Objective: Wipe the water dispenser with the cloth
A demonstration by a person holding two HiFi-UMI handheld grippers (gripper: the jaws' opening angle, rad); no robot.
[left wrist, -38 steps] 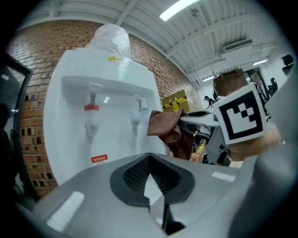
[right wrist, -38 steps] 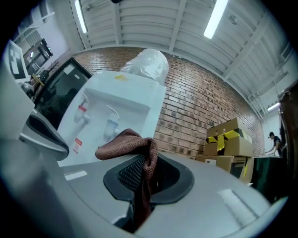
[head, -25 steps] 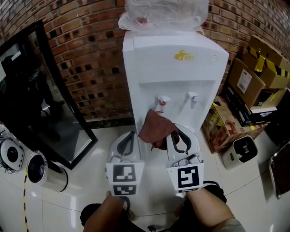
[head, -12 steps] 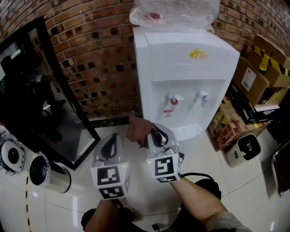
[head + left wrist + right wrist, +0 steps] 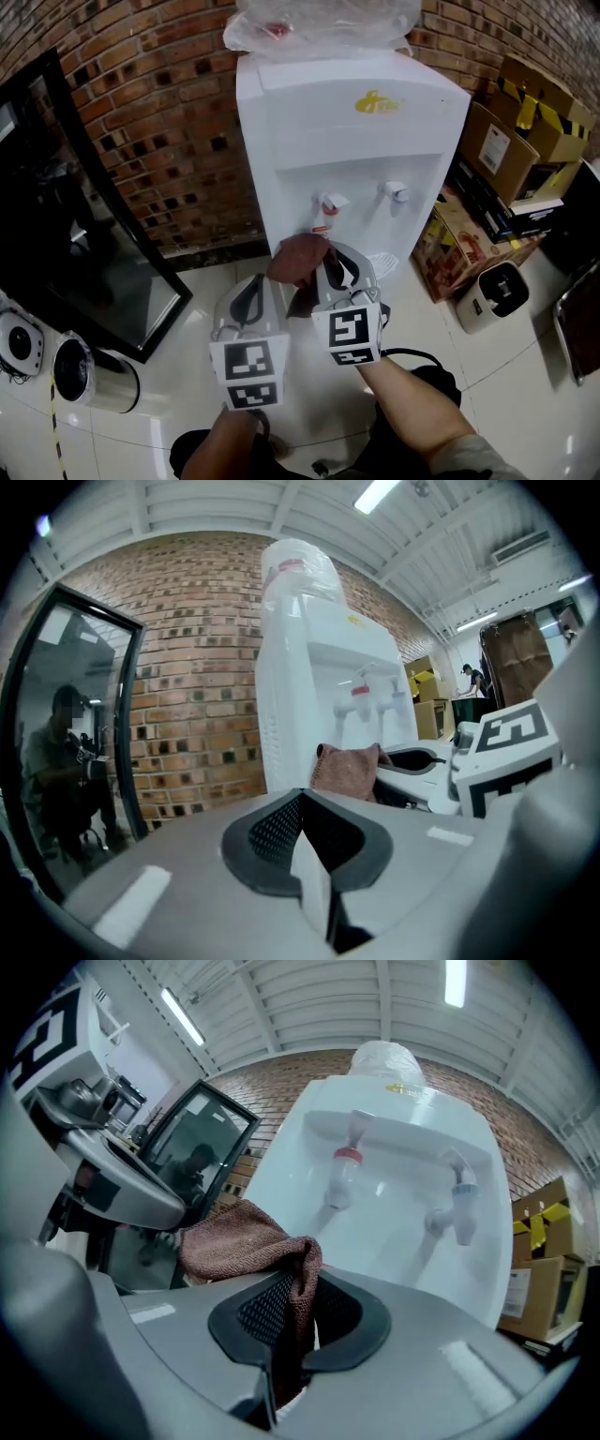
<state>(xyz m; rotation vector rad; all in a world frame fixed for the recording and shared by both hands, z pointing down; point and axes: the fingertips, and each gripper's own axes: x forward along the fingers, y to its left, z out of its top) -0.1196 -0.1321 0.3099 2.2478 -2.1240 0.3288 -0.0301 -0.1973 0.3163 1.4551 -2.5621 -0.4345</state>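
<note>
The white water dispenser (image 5: 347, 141) stands against the brick wall, with a red tap (image 5: 328, 204) and a blue tap (image 5: 394, 192) in its recess. My right gripper (image 5: 328, 267) is shut on a brown cloth (image 5: 300, 255), which bunches over its fingertips just below the red tap. In the right gripper view the cloth (image 5: 234, 1246) hangs down between the pads, with the dispenser (image 5: 403, 1204) close ahead. My left gripper (image 5: 251, 298) is beside it on the left, shut and empty. In the left gripper view its jaws meet, and the cloth (image 5: 349, 766) shows beyond them.
A clear plastic bag (image 5: 319, 23) covers the dispenser's top. A black glass-door cabinet (image 5: 84, 216) stands to the left, with a steel pot (image 5: 89, 370) on the white floor. To the right are cardboard boxes (image 5: 511, 150) and a small white appliance (image 5: 492, 295).
The right gripper with the cloth swung left off the dispenser front, then came back under the red tap, a little lower. The left gripper followed beside it.
</note>
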